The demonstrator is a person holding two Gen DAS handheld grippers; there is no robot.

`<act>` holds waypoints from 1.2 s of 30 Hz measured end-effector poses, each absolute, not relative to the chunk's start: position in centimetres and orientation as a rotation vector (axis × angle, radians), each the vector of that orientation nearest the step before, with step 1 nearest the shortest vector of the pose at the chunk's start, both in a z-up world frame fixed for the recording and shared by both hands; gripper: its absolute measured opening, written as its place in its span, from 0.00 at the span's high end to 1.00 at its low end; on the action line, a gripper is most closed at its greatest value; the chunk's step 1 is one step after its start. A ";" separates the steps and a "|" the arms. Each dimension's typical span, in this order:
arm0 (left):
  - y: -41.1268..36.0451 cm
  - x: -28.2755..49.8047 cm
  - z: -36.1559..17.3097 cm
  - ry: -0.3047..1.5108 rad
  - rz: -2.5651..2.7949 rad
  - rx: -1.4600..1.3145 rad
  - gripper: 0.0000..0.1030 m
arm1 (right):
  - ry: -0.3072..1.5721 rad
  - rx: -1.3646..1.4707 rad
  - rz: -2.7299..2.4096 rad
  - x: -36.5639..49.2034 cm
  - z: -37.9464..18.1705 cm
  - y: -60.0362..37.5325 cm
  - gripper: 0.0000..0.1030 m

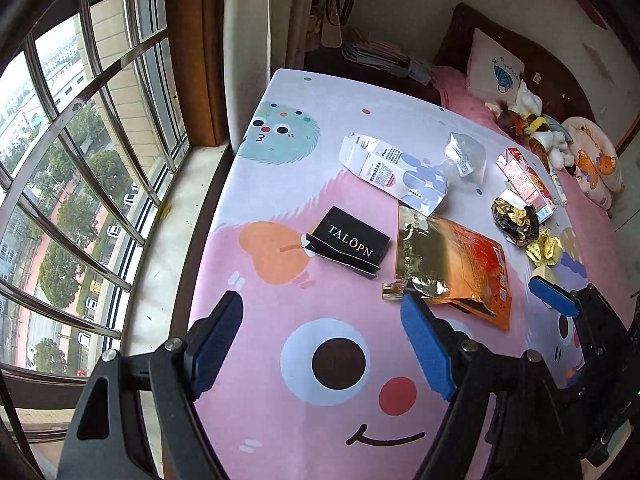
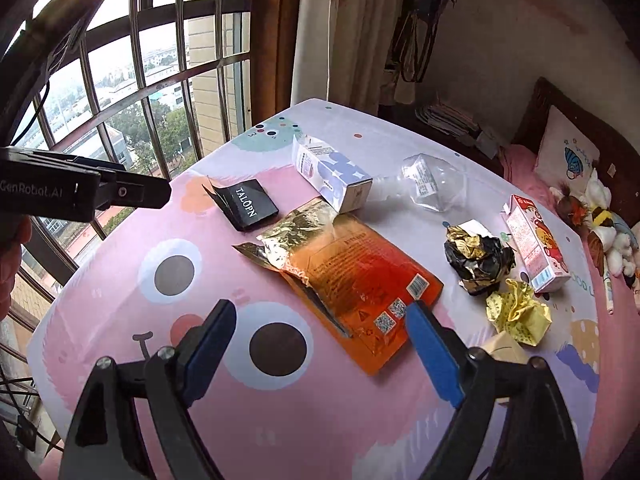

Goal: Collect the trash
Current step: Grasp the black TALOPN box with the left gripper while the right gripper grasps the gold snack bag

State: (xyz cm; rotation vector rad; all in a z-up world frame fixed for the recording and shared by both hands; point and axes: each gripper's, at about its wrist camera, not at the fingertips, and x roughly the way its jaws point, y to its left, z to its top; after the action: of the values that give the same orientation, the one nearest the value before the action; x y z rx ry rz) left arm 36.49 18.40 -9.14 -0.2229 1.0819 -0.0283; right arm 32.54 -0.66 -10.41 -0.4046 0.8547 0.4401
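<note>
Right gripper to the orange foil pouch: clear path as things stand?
Probably yes. The right gripper is open and empty just above the orange foil pouch, which lies flat on the table; nothing covers its near end.

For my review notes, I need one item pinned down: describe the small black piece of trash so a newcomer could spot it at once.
Start at the table with the pink cartoon cloth beside the barred window. On the window side of the trash, left of the orange foil pouch, lies the flattened black box. It alone is plain black with white lettering reading TALOPN; the other black item is a crumpled black-and-gold wrapper.
</note>
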 end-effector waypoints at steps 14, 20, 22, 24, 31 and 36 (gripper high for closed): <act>19.2 42.5 -14.8 1.194 -0.023 -0.403 0.32 | 0.915 -0.419 0.403 38.5 -13.5 -0.5 0.52; 18.7 43.2 -15.0 1.194 0.028 -0.405 0.68 | 0.911 -0.369 0.371 38.5 -12.8 -1.3 0.87; 18.4 43.4 -15.3 1.217 0.021 -0.414 0.91 | 0.903 -0.332 0.365 38.1 -12.1 -1.8 0.90; 18.2 43.2 -15.1 1.210 0.040 -0.414 0.95 | 0.903 -0.285 0.361 37.6 -11.4 -2.5 0.91; 16.2 40.1 -11.3 1.115 0.002 -0.333 0.98 | 0.895 -0.156 0.361 34.6 -8.3 -5.5 0.94; 15.1 35.4 -7.1 1.052 -0.049 -0.303 0.98 | 0.879 -0.042 0.391 30.8 -5.9 -7.8 0.94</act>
State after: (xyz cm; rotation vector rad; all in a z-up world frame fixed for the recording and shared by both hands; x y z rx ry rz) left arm 35.39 15.07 -7.11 -0.3025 1.0516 -0.0490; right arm 30.78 -7.84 -5.89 -0.0418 0.8789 0.3909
